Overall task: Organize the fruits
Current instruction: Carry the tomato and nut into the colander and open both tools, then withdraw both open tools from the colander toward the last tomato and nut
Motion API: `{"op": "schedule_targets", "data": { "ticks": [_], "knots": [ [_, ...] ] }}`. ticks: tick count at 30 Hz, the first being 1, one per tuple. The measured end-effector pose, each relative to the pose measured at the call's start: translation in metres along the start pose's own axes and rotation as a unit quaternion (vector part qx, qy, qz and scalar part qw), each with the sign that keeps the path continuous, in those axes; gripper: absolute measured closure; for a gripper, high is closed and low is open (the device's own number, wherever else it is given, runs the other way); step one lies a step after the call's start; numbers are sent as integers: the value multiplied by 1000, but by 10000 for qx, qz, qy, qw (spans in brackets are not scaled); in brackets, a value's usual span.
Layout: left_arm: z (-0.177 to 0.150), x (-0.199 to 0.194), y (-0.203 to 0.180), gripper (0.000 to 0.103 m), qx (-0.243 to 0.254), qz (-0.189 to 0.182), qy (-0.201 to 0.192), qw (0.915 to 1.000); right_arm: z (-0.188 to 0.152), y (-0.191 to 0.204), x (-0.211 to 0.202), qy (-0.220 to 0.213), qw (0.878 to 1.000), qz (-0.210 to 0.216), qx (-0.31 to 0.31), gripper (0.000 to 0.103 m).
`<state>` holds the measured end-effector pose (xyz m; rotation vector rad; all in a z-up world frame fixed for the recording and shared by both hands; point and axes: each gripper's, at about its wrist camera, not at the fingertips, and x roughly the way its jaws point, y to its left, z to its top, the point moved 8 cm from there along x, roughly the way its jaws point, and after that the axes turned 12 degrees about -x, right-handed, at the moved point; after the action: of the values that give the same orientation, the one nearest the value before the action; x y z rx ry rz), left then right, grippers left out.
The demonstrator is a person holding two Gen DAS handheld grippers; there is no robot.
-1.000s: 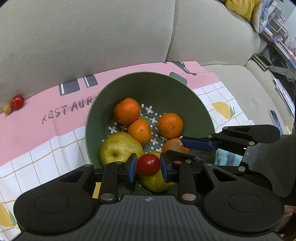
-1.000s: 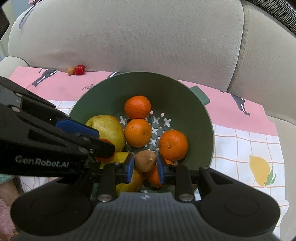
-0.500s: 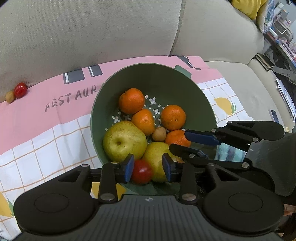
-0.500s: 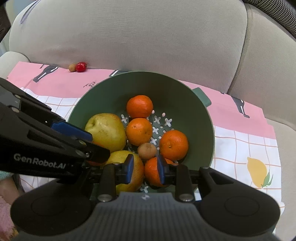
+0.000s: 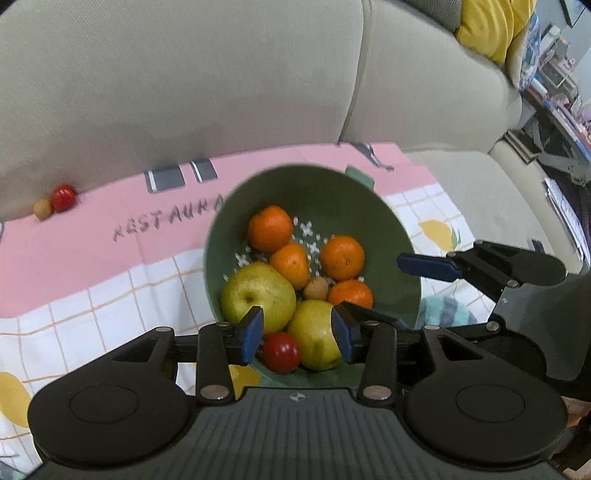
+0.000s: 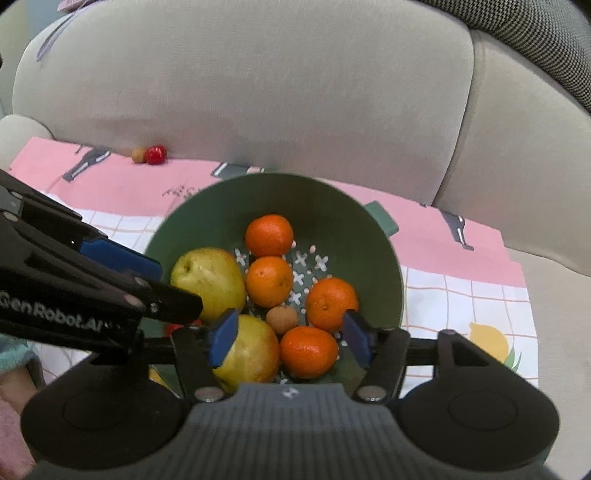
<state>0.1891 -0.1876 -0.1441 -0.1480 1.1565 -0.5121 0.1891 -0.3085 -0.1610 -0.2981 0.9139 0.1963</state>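
Observation:
A green colander bowl sits on a pink and white cloth. It holds several oranges, two yellow pears, a small brown fruit and a red tomato. My left gripper is open above the bowl's near rim, over the tomato. My right gripper is open above the near side of the bowl. A second red tomato and a small brown fruit lie on the cloth by the sofa back.
The cloth covers a beige sofa seat, with the backrest close behind the bowl. A yellow cushion and cluttered shelves are at the far right. Each gripper shows beside the other in its view.
My left gripper opened and dropped the red tomato into the bowl. My right gripper opened and dropped the small brown fruit among the oranges. Both grippers have pulled back and up.

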Motion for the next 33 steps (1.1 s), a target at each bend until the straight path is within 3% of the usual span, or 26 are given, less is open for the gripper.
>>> {"op": "schedule_targets", "data": {
  "ticks": [9,11,16,25,33],
  "knots": [
    [25,-47,22,53,-266,101,-883,9957,25,9,-15,-349,9991,-63,248,31],
    [31,-56,28,53,-307,174,-1055,9938,33,12,-18,-447,9985,-80,309,20],
    [41,-76,47,53,-311,510,-1416,9881,50,25,-21,-597,9977,-21,306,19],
    [52,-100,86,49,-486,954,-1731,9791,85,60,-19,-848,9961,251,53,12],
    [58,-101,126,46,-992,972,-1711,9754,109,91,-8,-889,9943,572,-132,12]
  ]
}}
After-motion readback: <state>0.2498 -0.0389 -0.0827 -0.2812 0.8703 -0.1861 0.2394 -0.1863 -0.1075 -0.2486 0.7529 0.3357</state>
